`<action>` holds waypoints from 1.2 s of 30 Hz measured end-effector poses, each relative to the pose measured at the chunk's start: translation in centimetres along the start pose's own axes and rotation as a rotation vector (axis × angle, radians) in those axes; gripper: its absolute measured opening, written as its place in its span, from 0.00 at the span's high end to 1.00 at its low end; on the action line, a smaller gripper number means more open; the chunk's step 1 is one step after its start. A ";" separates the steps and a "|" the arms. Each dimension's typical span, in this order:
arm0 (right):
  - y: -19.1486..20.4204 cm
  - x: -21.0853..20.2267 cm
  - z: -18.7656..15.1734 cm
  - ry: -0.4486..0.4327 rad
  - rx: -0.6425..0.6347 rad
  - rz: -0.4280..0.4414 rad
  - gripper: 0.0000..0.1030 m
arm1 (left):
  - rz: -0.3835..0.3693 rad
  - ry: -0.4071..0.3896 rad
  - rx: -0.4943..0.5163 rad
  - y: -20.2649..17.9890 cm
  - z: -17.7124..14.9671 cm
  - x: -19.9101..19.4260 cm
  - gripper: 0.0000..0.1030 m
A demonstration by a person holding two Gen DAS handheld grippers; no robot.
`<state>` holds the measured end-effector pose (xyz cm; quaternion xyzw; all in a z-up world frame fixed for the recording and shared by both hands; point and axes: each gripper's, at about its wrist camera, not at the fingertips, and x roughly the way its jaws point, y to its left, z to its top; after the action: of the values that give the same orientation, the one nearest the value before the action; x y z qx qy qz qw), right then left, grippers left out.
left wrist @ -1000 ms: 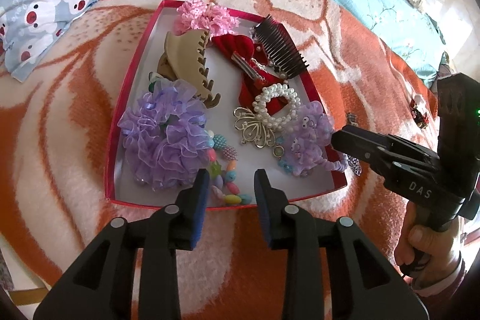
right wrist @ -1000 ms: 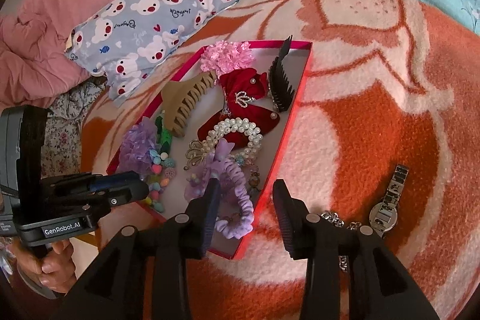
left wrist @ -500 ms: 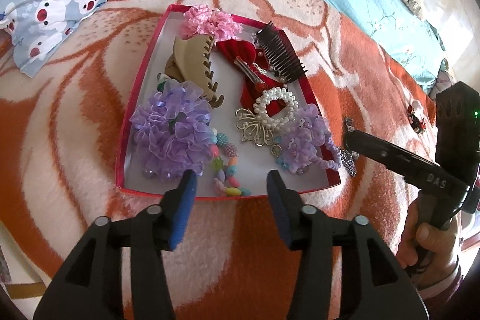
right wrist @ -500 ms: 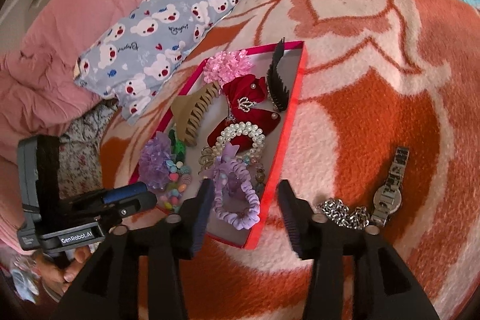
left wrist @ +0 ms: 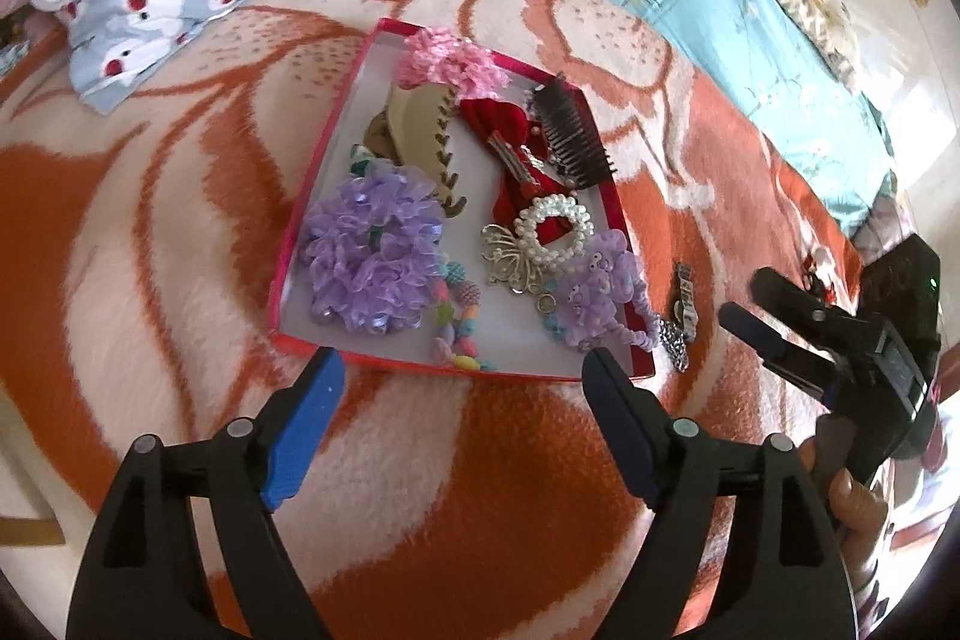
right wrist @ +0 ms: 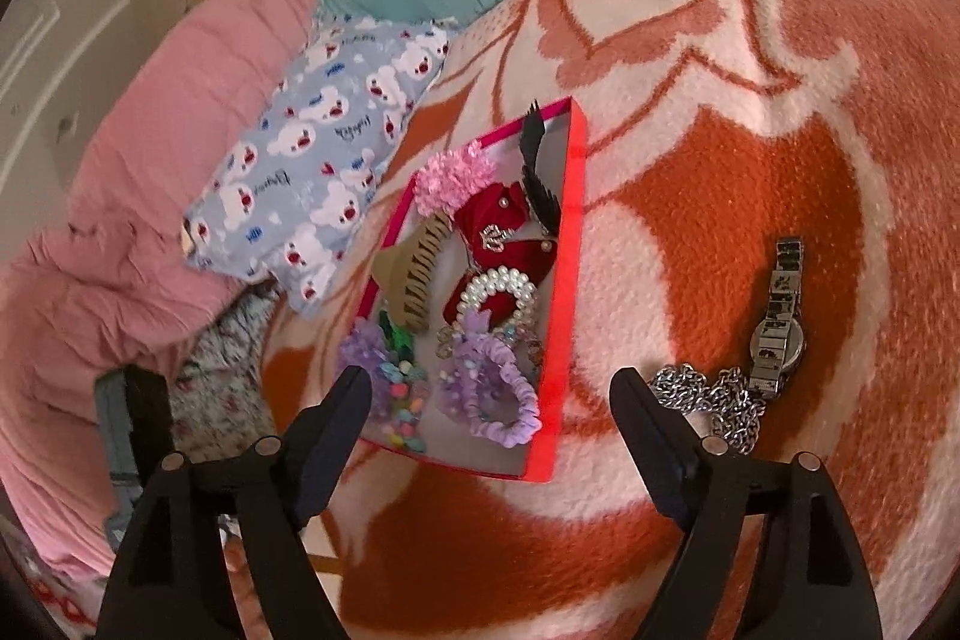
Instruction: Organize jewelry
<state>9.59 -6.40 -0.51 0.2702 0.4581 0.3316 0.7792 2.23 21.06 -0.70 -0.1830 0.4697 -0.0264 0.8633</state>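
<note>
The bed's orange-and-white blanket carries a red tray, a wristwatch, a silver chain and a bear-print pillow.

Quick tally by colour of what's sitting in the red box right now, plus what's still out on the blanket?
Purple: 2, organza scrunchie, plush scrunchie
Pink: 1, flower scrunchie
Red: 1, velvet bow
Beige: 1, claw clip
Black: 1, comb
White: 1, pearl bracelet
Gold: 1, butterfly clip
Multicolour: 1, bead bracelet
On blanket: 2, watch, chain
Total: 11
</note>
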 end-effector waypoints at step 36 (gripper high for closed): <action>11.0 -3.2 -4.2 0.096 -0.515 -0.281 0.01 | 0.321 -0.124 0.184 -2.8 -2.0 -7.3 0.00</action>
<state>1.67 -1.39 7.38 -0.0186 0.4282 0.3382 0.8378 -3.17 19.42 5.15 -0.0271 0.4344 0.0803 0.8967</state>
